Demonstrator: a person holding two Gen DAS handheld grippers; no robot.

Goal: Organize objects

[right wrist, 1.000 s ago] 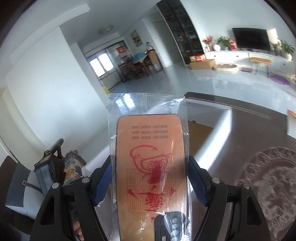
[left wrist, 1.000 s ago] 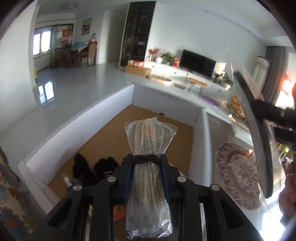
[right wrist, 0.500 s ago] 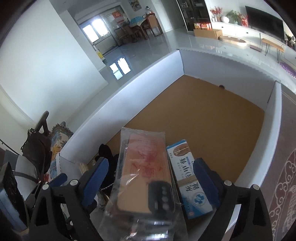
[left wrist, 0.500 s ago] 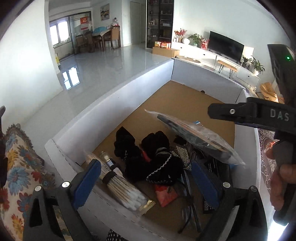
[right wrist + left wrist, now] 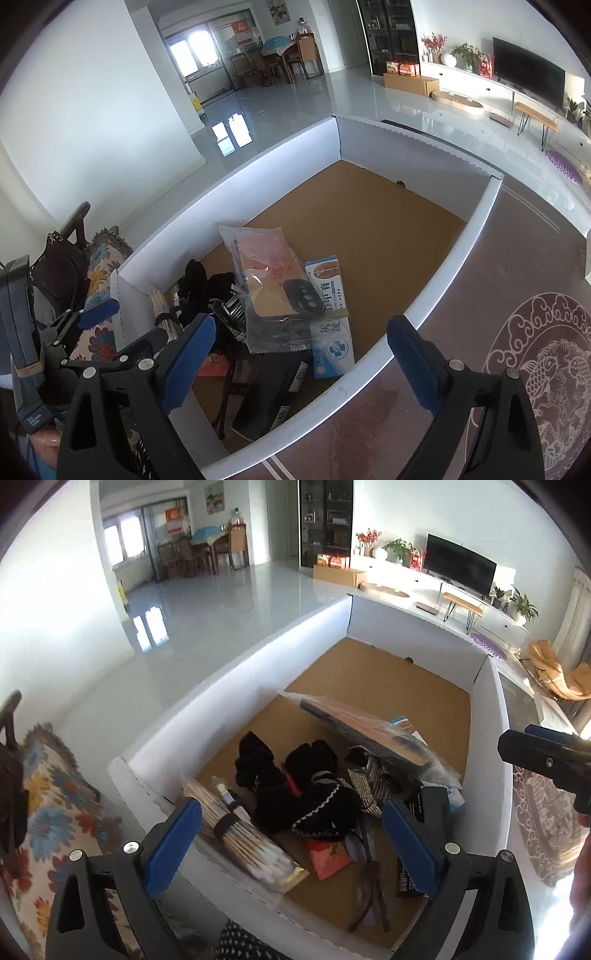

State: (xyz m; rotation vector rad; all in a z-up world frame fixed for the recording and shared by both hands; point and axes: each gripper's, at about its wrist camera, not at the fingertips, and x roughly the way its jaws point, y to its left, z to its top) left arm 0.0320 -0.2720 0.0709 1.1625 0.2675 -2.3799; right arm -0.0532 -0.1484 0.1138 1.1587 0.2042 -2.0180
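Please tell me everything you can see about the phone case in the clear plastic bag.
The phone case is flat and rectangular, orange-tan with a faded red print and a black camera block at its near end. It is sealed in a clear, glossy, crinkled bag. It lies tilted inside the white box, on top of the pile, resting on the blue-and-white medicine carton and dark items. No tool touches it; both are open.

Bagged phone case – tilted on medicine box – inside carton.
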